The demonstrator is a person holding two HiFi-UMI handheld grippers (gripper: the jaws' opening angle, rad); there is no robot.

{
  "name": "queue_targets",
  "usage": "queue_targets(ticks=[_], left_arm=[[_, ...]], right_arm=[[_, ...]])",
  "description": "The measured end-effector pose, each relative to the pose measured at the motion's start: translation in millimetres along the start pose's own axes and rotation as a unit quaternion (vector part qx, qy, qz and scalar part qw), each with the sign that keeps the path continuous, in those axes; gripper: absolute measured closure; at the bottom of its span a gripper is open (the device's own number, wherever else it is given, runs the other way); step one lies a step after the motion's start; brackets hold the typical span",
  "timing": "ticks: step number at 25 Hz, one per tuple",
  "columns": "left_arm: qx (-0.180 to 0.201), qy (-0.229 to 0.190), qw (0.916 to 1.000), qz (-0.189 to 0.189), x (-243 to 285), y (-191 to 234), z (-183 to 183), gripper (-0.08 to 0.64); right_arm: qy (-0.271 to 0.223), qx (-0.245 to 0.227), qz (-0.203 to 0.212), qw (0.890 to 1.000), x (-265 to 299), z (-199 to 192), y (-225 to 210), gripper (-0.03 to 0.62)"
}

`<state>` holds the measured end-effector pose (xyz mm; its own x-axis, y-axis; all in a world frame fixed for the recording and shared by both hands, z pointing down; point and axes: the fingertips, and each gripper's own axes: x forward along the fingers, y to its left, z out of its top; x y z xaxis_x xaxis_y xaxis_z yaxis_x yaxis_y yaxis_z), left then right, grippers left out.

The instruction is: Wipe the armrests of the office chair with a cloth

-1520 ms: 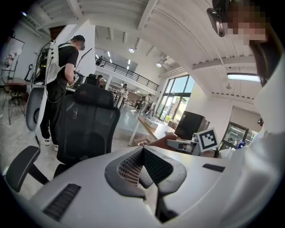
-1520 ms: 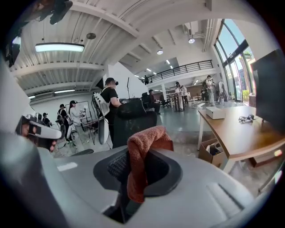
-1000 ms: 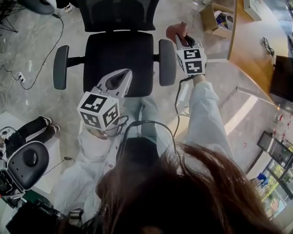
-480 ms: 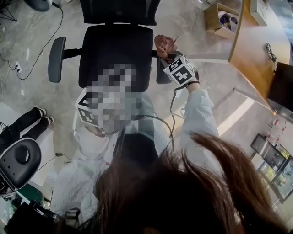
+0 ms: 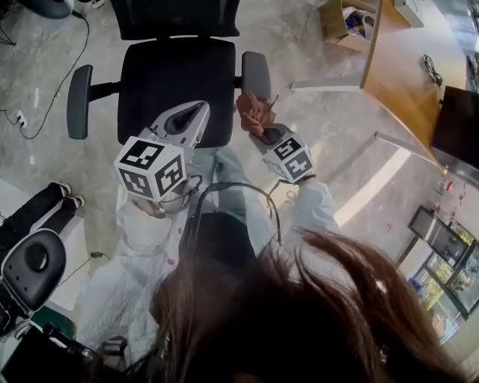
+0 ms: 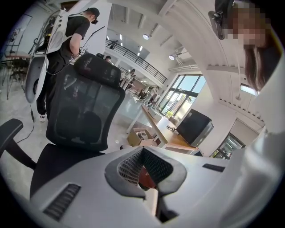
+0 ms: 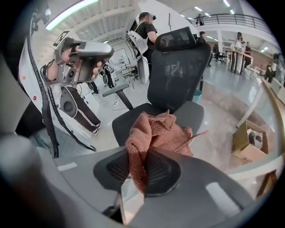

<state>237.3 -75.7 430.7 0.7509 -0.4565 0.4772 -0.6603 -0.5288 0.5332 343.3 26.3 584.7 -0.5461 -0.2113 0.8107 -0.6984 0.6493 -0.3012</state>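
A black office chair (image 5: 176, 82) stands in front of me, with its left armrest (image 5: 78, 101) and right armrest (image 5: 256, 73) out to the sides. My right gripper (image 5: 259, 129) is shut on a salmon-pink cloth (image 5: 253, 111), held just in front of the near end of the right armrest. In the right gripper view the cloth (image 7: 156, 131) bunches out of the shut right gripper (image 7: 141, 171), with the chair seat (image 7: 133, 122) behind it. My left gripper (image 5: 196, 114) hovers over the seat's front edge, shut and holding nothing; in its own view the left gripper (image 6: 143, 174) points past the backrest (image 6: 84, 111).
A wooden desk (image 5: 397, 67) with a dark monitor (image 5: 456, 127) runs along the right, and an open cardboard box (image 5: 340, 21) sits beside it. Cables (image 5: 30, 112) trail over the floor at the left. Grey equipment (image 5: 34, 269) stands at lower left. A person in black (image 6: 67, 40) stands behind the chair.
My right gripper has carried the cloth from the far end of the right armrest along it toward me, ending off its near end. The left gripper has hardly moved.
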Motion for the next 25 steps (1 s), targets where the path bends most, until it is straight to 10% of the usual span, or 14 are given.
queue_targets(ticks=[9,25], left_arm=[[-0.001,0.011,0.9999,0.003,8.8,-1.3,-3.0,0.557],[-0.032,0.015,0.9972,0.066,-17.4,39.8,-20.5,0.557]], right_arm=[[-0.024,0.040,0.009,0.999,-0.7,9.9,-15.7,0.537],[-0.020,0.074,-0.055,0.996,59.8,122.1,-179.7,0.537]])
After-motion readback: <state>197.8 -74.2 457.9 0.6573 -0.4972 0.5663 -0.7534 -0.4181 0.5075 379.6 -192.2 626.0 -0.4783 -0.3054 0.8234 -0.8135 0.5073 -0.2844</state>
